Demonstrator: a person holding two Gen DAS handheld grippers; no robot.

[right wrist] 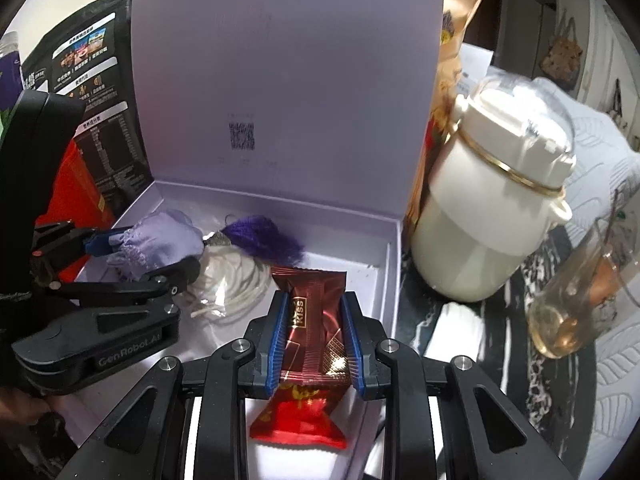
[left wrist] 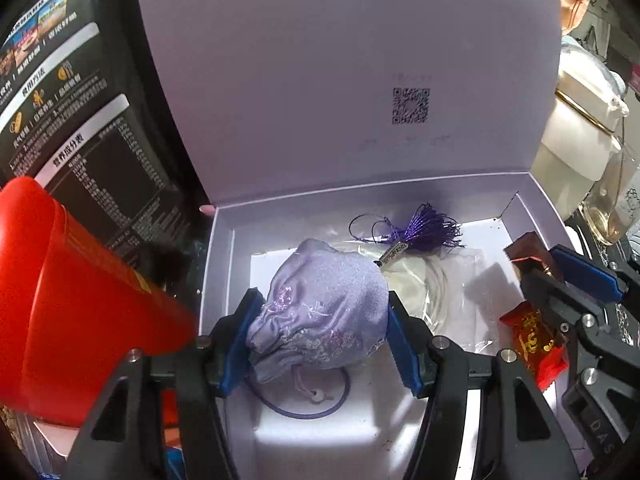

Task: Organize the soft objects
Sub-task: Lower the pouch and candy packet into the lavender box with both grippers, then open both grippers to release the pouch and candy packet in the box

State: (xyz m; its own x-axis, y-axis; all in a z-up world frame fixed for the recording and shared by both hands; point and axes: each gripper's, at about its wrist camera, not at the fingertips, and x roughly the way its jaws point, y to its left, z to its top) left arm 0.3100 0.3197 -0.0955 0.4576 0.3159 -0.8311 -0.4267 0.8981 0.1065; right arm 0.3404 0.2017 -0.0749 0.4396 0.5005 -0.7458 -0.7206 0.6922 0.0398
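Observation:
My left gripper [left wrist: 320, 320] is shut on a lilac embroidered drawstring pouch [left wrist: 324, 312] and holds it inside the open lavender box [left wrist: 224, 248]. The pouch also shows in the right wrist view [right wrist: 160, 236]. My right gripper [right wrist: 316, 340] is shut on a dark brown candy packet [right wrist: 316, 312] over the box's right side; it appears in the left wrist view [left wrist: 560, 280]. A red candy packet [right wrist: 300, 412] lies below it in the box. A purple tassel [left wrist: 428, 232] and a clear bag with white cord [left wrist: 428, 284] lie at the back of the box.
The box lid [left wrist: 340, 72] stands upright behind. A red container [left wrist: 80, 300] and a black printed pouch [left wrist: 80, 128] stand left of the box. A cream jar [right wrist: 492, 208] and a glass cup [right wrist: 580, 304] stand to the right.

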